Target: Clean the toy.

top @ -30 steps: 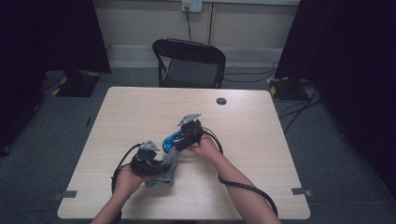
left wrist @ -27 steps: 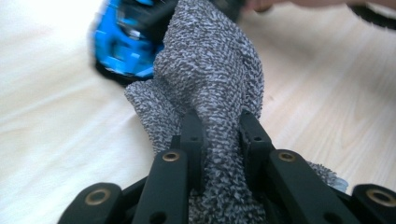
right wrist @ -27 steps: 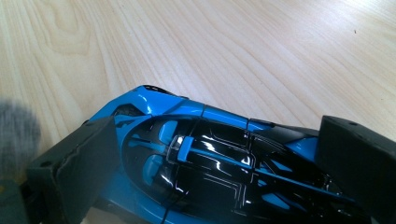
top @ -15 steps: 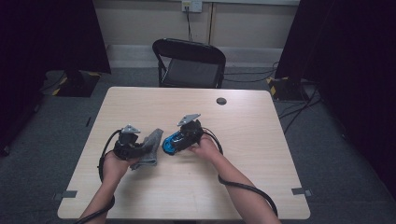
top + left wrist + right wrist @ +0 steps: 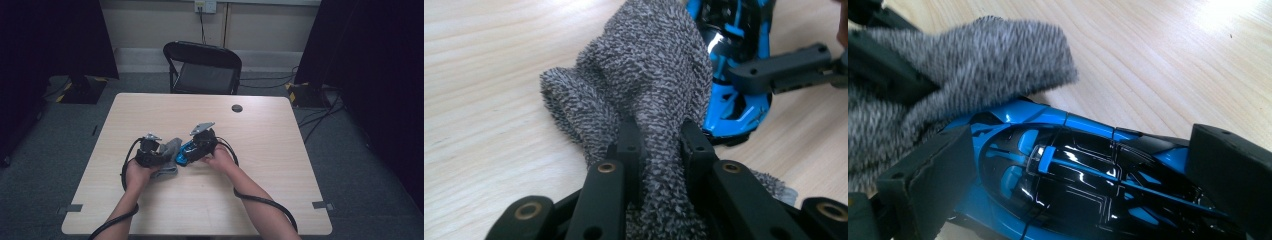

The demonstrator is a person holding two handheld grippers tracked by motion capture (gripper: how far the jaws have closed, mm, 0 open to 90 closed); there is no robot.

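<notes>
A blue and black toy car (image 5: 1073, 170) sits between the two black pads (image 5: 933, 175) of my right gripper (image 5: 1083, 160), which is shut on its sides. In the high view the car (image 5: 183, 156) is held just above the table's middle, in front of the right gripper (image 5: 194, 148). My left gripper (image 5: 661, 145) is shut on a grey terry cloth (image 5: 649, 90), bunched between its jaws. The cloth (image 5: 963, 65) lies against the car's near end. From above, the left gripper (image 5: 162, 155) and the cloth (image 5: 172, 149) sit right beside the car.
The wooden table (image 5: 280, 150) carries a small dark round disc (image 5: 237, 108) near its far edge. A black folding chair (image 5: 202, 70) stands behind the table. Cables trail from both grippers along the person's forearms.
The left hand carried the cloth from nearer the person away across the table, then right toward the car; the cloth now touches it. The right hand and the car kept still.
</notes>
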